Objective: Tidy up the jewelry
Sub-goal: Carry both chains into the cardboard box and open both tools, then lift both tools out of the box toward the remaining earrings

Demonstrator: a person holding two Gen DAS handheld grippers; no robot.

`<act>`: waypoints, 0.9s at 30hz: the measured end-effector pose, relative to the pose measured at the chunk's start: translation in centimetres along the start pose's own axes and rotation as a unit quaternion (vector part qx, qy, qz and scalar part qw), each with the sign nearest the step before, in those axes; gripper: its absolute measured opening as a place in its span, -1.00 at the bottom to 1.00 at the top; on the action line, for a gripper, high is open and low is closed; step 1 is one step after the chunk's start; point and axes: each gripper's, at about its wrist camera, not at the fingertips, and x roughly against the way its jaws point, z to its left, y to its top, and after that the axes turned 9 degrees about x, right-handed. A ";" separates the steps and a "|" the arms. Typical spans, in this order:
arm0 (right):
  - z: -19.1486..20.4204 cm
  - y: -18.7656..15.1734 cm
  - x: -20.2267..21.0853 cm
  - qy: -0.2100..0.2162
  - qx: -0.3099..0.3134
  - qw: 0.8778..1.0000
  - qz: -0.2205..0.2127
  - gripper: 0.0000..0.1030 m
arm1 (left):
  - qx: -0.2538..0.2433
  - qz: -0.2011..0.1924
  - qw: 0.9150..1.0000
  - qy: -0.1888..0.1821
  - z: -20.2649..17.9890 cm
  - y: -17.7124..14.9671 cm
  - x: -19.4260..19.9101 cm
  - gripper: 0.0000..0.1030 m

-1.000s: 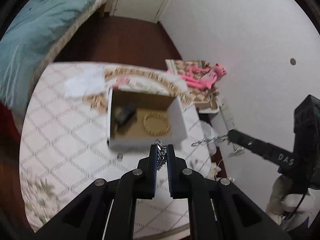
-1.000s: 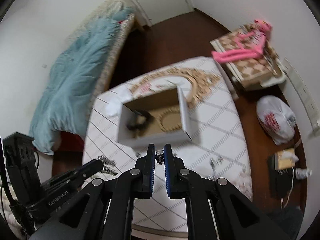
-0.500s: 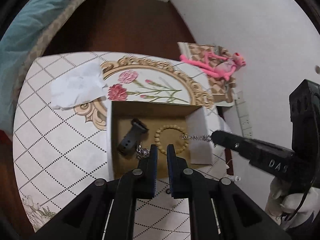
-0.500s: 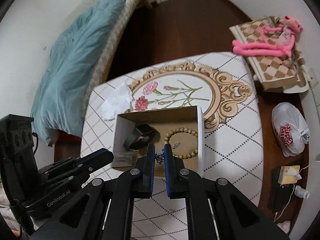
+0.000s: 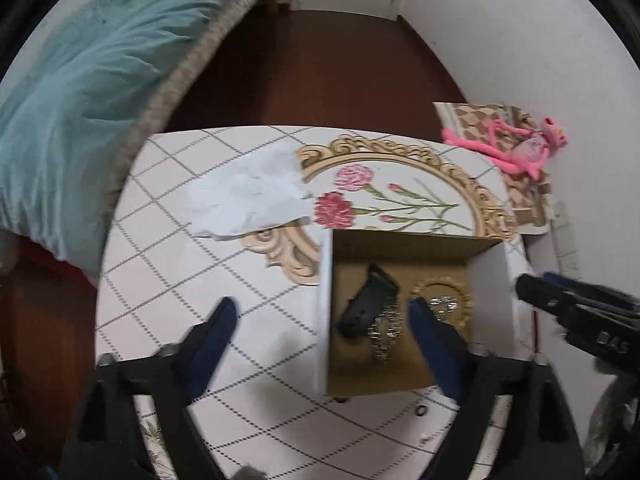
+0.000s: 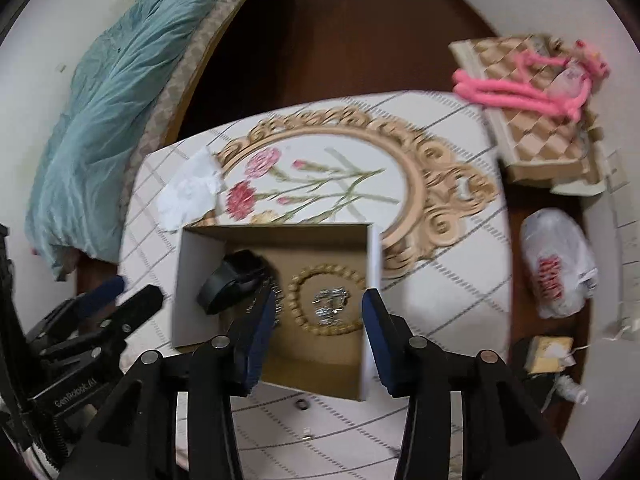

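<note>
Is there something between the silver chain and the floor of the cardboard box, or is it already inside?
Nothing visible blocks it. The silver chain already lies on the floor of the cardboard box, beside the black watch strap and the bead bracelet. Both grippers' jaws are opening, with nothing pinched.

You are in a home bedroom: a bed with a teal blanket lies far left, dark wood floor runs to a closed door, and a pink plush toy rests far right.
</note>
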 end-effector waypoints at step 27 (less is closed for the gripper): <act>2.8 -9.1 6.6 -0.159 0.012 0.983 -0.091 0.97 | -0.013 -0.087 0.996 0.024 -1.4 -5.5 7.5 0.96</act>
